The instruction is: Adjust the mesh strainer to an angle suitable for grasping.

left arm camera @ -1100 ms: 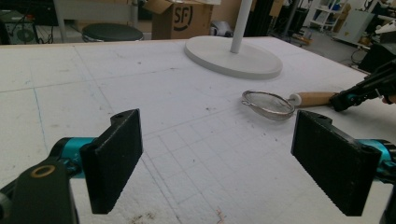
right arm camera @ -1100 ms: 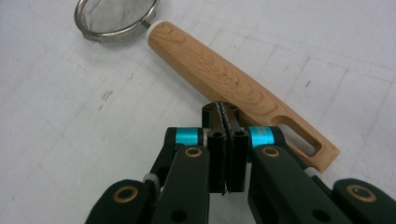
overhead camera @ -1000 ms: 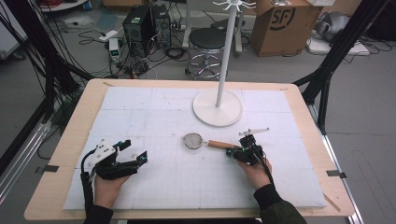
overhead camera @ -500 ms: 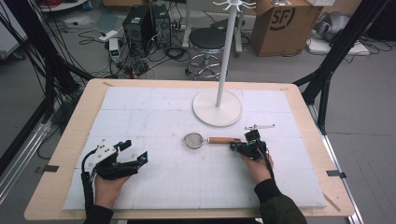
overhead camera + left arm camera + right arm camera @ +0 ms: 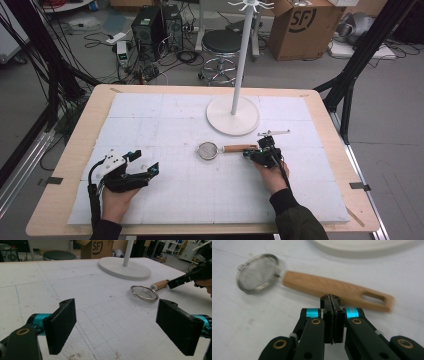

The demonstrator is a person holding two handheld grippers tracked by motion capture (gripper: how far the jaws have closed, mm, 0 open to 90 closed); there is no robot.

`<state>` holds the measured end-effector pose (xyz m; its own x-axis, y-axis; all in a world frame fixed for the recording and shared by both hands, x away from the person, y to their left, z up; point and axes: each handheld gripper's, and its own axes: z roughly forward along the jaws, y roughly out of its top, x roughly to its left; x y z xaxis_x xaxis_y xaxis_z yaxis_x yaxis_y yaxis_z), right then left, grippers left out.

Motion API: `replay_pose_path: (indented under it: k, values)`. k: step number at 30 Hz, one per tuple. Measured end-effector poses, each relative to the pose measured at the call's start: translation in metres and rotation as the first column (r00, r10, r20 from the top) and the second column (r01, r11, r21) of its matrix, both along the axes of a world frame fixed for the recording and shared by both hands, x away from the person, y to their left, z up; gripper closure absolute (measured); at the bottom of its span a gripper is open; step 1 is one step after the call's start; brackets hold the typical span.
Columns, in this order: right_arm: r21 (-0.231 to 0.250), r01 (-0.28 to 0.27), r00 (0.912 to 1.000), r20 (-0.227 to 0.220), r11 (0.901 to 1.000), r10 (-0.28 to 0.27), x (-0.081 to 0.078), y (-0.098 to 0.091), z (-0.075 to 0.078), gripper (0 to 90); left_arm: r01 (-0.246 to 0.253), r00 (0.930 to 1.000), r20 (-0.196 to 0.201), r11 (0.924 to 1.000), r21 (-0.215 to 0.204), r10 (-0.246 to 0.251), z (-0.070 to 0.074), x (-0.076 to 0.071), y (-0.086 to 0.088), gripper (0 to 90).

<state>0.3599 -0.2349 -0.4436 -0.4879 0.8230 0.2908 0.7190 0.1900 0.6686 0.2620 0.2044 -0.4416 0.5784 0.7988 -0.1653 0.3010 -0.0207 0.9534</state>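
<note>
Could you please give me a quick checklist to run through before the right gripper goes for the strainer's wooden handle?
1. Right gripper open wide enough for the handle: not ok, fingers pressed together.
2. Strainer lying flat on the table: ok.
3. Wooden handle free of other objects: ok.
4. Right gripper touching the handle: cannot tell, it sits right at its edge.
5. Left gripper well away from the strainer: ok, open.
6. Stand base apart from the strainer: ok.
</note>
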Motion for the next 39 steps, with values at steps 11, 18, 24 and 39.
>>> replay_pose_path:
  k: [11, 18, 24, 39]
  values:
    - [0.122, -0.048, 0.9974, -0.047, 0.9913, 0.054, 0.030, 0.043, 0.017, 90.0, 0.005, 1.0000, 0.002, 1.0000, 0.000, -0.005, 0.000, 0.000, 0.000, 17.2]
    - [0.088, -0.028, 0.9953, -0.090, 0.9957, 0.036, 0.047, 0.067, 0.009, 90.0, 0.001, 1.0000, 0.002, 0.9998, -0.019, -0.001, 0.001, 0.000, 0.003, 17.2]
    - [0.038, -0.029, 0.9911, -0.129, 0.9989, 0.033, 0.051, 0.078, -0.004, 90.0, 0.002, 1.0000, 0.004, 0.9998, -0.020, -0.002, 0.001, -0.001, 0.003, 17.4]
    - [0.001, -0.172, 0.9727, -0.158, 0.9851, 0.170, 0.021, 0.088, 0.000, 90.0, 0.001, 1.0000, 0.003, 0.9999, -0.014, -0.001, 0.001, -0.001, 0.003, 17.5]
